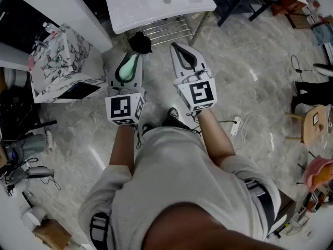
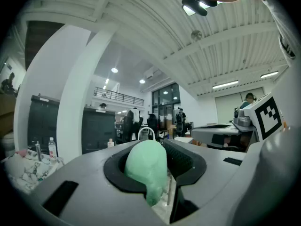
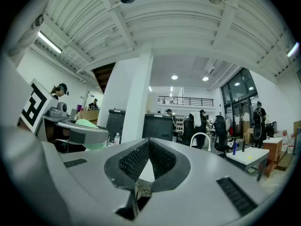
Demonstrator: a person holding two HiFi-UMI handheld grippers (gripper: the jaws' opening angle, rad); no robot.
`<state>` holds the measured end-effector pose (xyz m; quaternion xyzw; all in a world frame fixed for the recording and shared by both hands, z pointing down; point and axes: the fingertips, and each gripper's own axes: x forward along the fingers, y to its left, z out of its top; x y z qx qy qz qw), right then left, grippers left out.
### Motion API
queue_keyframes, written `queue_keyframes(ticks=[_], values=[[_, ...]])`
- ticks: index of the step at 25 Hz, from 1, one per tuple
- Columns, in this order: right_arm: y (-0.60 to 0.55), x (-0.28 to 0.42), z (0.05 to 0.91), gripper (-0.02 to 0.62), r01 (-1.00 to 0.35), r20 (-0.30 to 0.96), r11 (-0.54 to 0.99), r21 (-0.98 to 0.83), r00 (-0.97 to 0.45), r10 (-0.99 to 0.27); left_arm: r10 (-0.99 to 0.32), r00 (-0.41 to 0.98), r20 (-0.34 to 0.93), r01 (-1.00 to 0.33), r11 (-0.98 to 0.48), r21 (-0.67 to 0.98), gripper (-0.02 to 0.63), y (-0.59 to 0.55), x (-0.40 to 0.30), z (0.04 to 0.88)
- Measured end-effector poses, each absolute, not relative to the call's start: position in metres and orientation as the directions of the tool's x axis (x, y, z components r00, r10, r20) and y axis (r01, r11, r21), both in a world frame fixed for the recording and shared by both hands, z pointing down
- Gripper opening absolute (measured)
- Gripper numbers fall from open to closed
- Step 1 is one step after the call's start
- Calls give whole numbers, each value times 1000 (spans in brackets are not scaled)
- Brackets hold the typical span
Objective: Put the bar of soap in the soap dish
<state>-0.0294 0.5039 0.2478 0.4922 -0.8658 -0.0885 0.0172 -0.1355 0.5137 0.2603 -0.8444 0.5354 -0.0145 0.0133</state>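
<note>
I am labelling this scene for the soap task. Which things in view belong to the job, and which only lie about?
Job: green bar of soap, gripped by the left tool; right tool, shut and empty. No soap dish can be made out.
Lying about: marbled box, white power strip, wooden stool.

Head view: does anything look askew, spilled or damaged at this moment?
Nothing stands out. The soap sits clamped in the left gripper, apart from the sink. The right gripper is shut and empty. Only a power strip lies loose on the floor.
</note>
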Motion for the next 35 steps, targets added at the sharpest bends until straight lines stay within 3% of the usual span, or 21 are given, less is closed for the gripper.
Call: queue_keyframes(ticks=[22, 35], values=[[472, 47, 279, -2, -846, -15, 526, 85, -528, -849, -905, 425, 31, -905, -425, -22, 132, 478, -64, 276], [418, 44, 290, -2, -827, 5, 554, 92, -556, -831, -909, 411, 62, -911, -412, -6, 132, 424, -65, 294]])
